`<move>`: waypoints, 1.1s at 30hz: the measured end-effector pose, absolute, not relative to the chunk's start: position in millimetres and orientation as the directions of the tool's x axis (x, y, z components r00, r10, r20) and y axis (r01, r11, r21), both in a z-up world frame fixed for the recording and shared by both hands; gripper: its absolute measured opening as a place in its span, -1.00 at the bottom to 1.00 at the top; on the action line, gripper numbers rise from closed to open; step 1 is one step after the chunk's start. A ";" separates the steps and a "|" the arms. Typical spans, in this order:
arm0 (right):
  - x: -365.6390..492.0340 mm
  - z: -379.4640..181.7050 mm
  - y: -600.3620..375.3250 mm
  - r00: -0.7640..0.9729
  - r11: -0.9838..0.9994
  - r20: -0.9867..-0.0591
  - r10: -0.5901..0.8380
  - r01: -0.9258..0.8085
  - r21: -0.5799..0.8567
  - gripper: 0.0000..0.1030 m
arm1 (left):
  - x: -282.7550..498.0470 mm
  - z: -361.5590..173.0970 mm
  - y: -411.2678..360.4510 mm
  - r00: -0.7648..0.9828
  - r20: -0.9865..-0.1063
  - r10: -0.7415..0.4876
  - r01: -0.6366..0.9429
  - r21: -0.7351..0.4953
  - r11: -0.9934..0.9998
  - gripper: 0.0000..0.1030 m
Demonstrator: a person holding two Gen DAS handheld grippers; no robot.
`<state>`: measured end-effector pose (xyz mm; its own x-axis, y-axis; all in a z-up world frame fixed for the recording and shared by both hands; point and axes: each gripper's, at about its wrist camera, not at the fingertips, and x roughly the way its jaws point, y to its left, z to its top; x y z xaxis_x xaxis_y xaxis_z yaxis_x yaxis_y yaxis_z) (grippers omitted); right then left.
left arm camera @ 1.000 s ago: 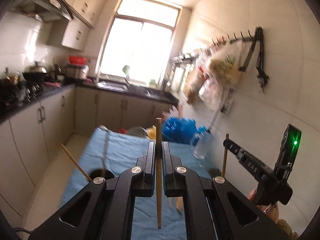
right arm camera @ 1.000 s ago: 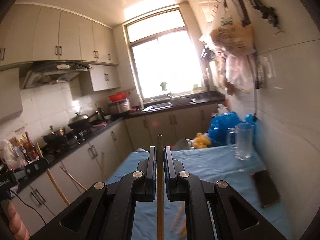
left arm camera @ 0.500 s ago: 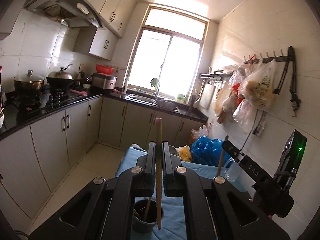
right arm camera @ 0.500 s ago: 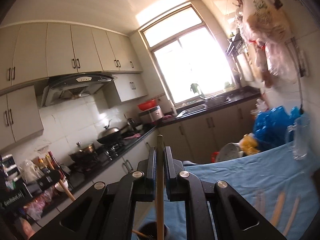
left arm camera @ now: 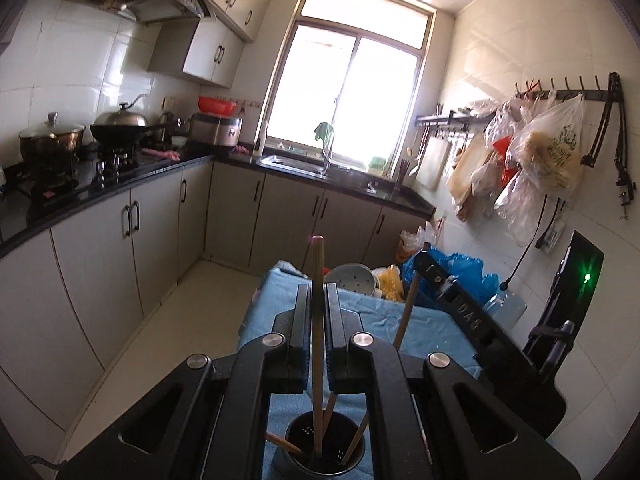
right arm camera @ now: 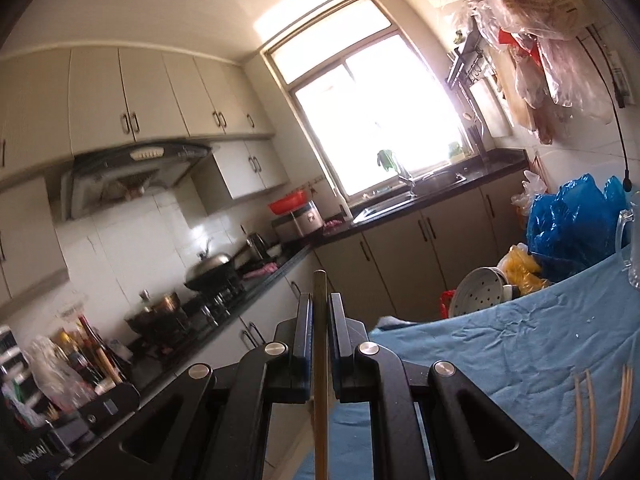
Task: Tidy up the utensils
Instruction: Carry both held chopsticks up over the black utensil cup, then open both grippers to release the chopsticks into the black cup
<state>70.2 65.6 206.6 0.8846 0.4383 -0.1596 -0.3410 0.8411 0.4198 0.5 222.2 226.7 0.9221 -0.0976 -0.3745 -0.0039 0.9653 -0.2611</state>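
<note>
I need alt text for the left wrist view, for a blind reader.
The left claw is shut on an upright wooden chopstick whose lower end hangs in a dark perforated holder containing more chopsticks, on a blue cloth. A kitchen lies behind.

You hold a matt, pale wooden chopstick (left arm camera: 318, 320) in the left gripper (left arm camera: 318, 300), whose body is matt black plastic with bright metal pivot pins. Below it, the utensil holder (left arm camera: 320, 456) is perforated dark metal. The tablecloth (right arm camera: 520, 344) is soft, creased blue cloth. The worktop (left arm camera: 120, 176) is glossy black stone. The wall tiles (left arm camera: 72, 60) are smooth, glazed white.
</note>
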 end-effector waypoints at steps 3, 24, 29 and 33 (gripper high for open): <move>72.4 192.3 70.9 0.879 0.859 -0.199 0.434 -0.337 0.386 -0.85 | 5.0 218.0 219.7 0.913 -0.394 -0.103 0.000 -0.253 0.967 -0.90; 33.2 195.3 45.3 0.891 0.912 -0.264 0.369 -0.292 0.290 0.38 | -49.8 237.5 209.7 0.925 -0.377 -0.050 -0.049 -0.248 0.967 -0.45; 1.2 194.3 0.2 0.904 0.937 -0.293 0.310 -0.238 0.256 0.56 | -76.1 244.5 183.4 0.927 -0.362 -0.101 0.002 -0.264 0.965 -0.30; -21.2 176.8 -52.4 0.900 0.956 -0.359 0.245 -0.164 0.241 0.56 | -84.3 238.1 148.5 0.912 -0.378 -0.160 0.061 -0.261 0.963 -0.12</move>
<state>-21.2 -52.4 176.8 0.9005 0.2455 -0.3590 -0.1645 0.9564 0.2414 -84.3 148.5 238.1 0.9117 -0.1603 -0.3782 0.0613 0.9635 -0.2606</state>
